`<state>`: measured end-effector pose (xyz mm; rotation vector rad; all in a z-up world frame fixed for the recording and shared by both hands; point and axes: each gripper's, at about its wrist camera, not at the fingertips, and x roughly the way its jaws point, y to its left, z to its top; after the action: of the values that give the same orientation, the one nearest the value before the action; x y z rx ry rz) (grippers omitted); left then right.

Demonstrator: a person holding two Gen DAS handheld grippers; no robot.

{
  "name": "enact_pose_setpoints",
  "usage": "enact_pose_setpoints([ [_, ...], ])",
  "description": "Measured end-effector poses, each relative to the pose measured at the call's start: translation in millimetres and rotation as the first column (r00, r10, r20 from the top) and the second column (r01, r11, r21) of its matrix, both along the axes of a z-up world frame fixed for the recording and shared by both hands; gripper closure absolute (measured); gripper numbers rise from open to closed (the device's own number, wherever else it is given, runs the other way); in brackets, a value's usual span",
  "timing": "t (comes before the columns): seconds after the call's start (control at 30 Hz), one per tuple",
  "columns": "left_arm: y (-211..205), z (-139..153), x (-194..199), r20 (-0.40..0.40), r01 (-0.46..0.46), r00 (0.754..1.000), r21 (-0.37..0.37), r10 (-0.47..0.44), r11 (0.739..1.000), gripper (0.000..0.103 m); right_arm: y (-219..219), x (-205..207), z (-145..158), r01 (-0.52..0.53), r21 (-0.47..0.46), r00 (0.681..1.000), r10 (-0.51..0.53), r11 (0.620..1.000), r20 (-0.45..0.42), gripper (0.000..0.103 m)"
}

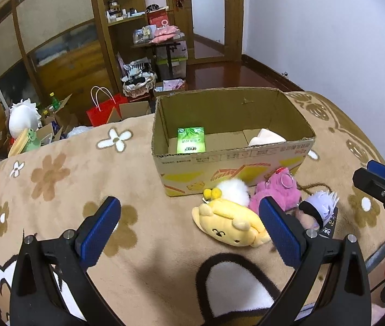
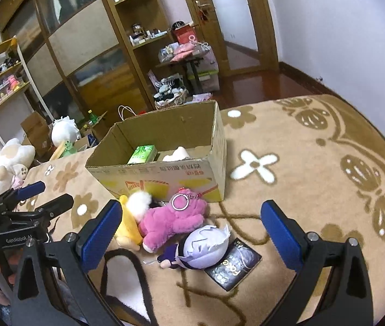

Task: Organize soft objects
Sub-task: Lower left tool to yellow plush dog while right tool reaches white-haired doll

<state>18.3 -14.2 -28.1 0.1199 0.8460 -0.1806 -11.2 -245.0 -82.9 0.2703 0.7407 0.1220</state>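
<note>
An open cardboard box (image 1: 235,163) (image 2: 165,174) stands on the beige blanket and holds a green packet (image 1: 191,140) (image 2: 142,154) and a white soft thing (image 1: 267,137) (image 2: 176,154). In front of it lie a yellow plush (image 1: 230,225) (image 2: 128,225), a white fluffy ball (image 1: 234,187) (image 2: 138,202), a pink plush (image 1: 278,193) (image 2: 176,220) and a lilac-haired doll (image 1: 317,209) (image 2: 202,245). My left gripper (image 1: 189,228) is open, empty, just before the yellow plush. My right gripper (image 2: 192,231) is open, empty, over the pink plush and doll.
A black booklet (image 2: 233,267) lies under the doll. A black-and-white plush (image 1: 235,285) (image 2: 127,285) lies close below both grippers. Beyond the blanket's far edge are a red bag (image 1: 105,111), boxes, stuffed toys and wooden shelves.
</note>
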Motion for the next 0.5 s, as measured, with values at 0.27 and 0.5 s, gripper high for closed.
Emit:
enact_pose_setpoints([
  [0.27, -7, -16, 10, -0.061, 0.020, 0.998, -0.020, -0.021, 1.000, 0.002, 3, 11, -20, -0.002, 0.022, 0.997, 0.004, 1.000, -0.077, 0.002],
  [0.5, -19, -28, 15, -0.085, 0.039, 0.996, 0.007, -0.038, 0.999, 0.002, 3, 23, -40, -0.006, 0.079, 0.988, 0.018, 0.997, -0.151, 0.008],
])
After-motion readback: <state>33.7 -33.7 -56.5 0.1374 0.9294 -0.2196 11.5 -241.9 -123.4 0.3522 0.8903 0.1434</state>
